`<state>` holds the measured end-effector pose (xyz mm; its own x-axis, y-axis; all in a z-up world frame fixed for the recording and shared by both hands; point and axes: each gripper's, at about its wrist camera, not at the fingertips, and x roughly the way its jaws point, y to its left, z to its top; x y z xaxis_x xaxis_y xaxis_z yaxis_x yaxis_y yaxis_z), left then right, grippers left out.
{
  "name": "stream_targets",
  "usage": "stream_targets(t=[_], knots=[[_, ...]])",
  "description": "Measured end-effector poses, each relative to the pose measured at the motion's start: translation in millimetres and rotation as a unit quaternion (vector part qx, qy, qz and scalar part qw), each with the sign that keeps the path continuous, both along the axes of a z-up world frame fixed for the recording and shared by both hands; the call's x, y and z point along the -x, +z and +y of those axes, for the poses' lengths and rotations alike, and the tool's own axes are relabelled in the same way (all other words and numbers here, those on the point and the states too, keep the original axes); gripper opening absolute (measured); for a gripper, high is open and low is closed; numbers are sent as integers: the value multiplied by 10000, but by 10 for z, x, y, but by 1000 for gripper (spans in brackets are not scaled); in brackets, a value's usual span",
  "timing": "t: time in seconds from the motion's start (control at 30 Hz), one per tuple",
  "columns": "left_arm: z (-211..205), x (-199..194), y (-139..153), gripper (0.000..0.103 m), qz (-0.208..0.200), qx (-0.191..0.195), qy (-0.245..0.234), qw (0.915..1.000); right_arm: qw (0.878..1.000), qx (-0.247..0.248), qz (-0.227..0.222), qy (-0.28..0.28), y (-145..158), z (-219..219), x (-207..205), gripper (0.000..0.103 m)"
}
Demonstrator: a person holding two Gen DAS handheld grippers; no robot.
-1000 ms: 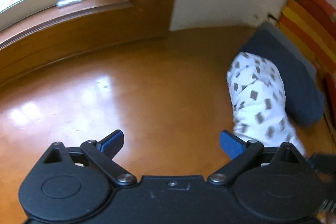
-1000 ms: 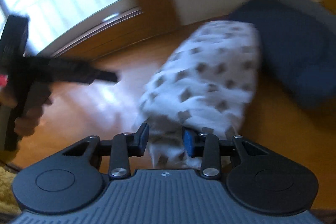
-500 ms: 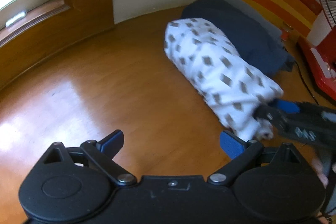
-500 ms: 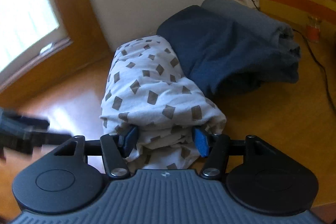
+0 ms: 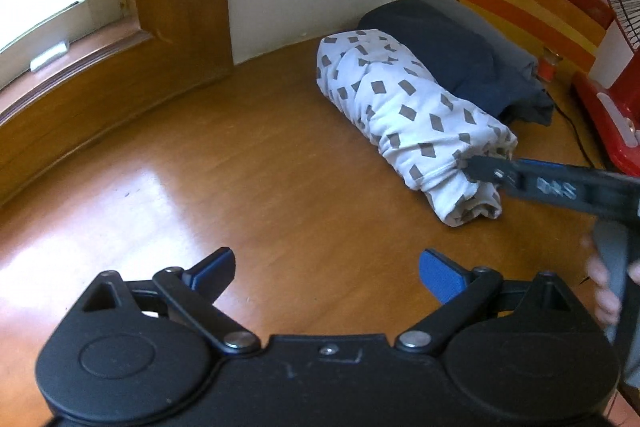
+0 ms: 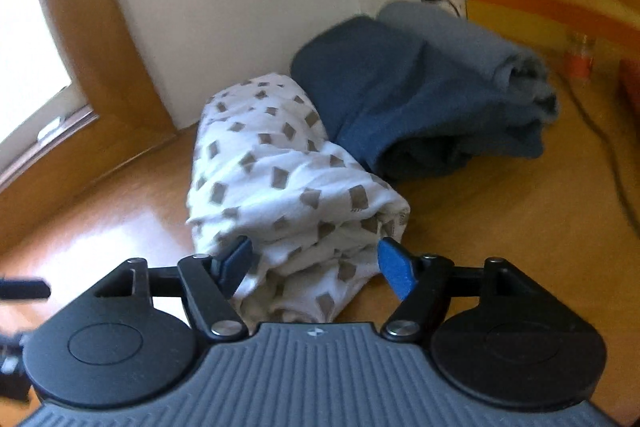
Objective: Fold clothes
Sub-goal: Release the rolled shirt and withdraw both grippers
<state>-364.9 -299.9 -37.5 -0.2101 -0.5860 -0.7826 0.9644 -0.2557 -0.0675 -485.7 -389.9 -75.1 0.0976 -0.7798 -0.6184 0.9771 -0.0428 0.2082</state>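
Right wrist view: patterned white garment [image 6: 280,187] lies rolled at centre frame on the floor [image 6: 480,227], touching the folded navy garment [image 6: 400,107]. Right gripper [image 6: 316,263] jaws opening, bundle between them. Left gripper [image 5: 326,269] spread wide, empty. Placement looks nearly done.

Both wrist views look down, sharing the patterned bundle [image 5: 416,123].

A home room: daylight is coming through a wood-framed window [image 5: 60,7] onto a polished wooden floor [image 5: 240,167], folded clothes [image 5: 412,115] are lying by the wall, a pedestal fan [image 5: 620,7] is standing nearby.
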Motion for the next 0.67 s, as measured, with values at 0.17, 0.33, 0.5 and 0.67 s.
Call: stream_targets(t=[0.17,0.33,0.5,0.67], knots=[[25,-16,-30,99,46,-52,59,10000,9990,229,381,-61,149,478,-199,83],[65,-36,-40,102,214,-70,-3,9997,9965,271,788,-54,208,526,-305,84],[139,-69,5,103,150,89,-24,9998,9952,243,948,-11,190,524,-375,84],[198,-178,12,103,228,101,88,9997,9964,217,820,-6,202,527,-378,84]])
